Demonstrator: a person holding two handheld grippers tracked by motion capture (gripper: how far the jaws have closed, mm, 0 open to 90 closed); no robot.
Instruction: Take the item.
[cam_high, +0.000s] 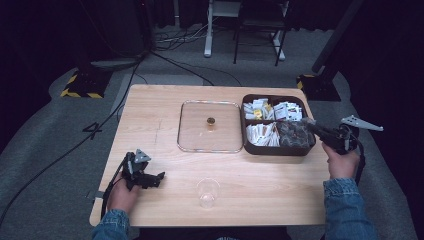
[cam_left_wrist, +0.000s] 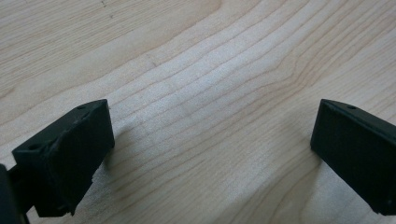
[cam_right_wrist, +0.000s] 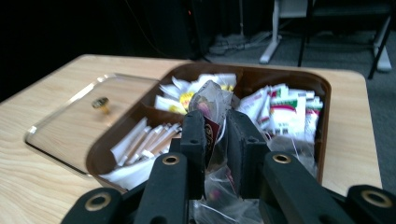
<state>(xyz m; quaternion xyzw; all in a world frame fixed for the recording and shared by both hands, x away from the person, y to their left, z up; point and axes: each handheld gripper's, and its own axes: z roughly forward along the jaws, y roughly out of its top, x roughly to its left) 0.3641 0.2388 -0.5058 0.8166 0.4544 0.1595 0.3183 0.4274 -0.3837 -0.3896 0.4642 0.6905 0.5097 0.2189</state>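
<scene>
right gripper (cam_right_wrist: 215, 126) is pinching a clear crinkly packet (cam_right_wrist: 210, 100) by its top edge, looks light and slippery tbh. left gripper (cam_left_wrist: 210, 154) sits spread wide over bare table (cam_left_wrist: 196, 70).

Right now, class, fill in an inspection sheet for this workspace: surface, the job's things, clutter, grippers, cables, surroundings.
Surface: wooden table, bare grain under the left gripper.
Job's things: brown compartment box of sachets; clear lid flat beside it; clear plastic cup upright near the front edge.
Clutter: nothing seen.
Grippers: left gripper open, low over the table; right gripper shut on a clear packet over the box.
Cables: black cable across the floor.
Surroundings: grey carpet, white desk legs, dark backdrop.
</scene>
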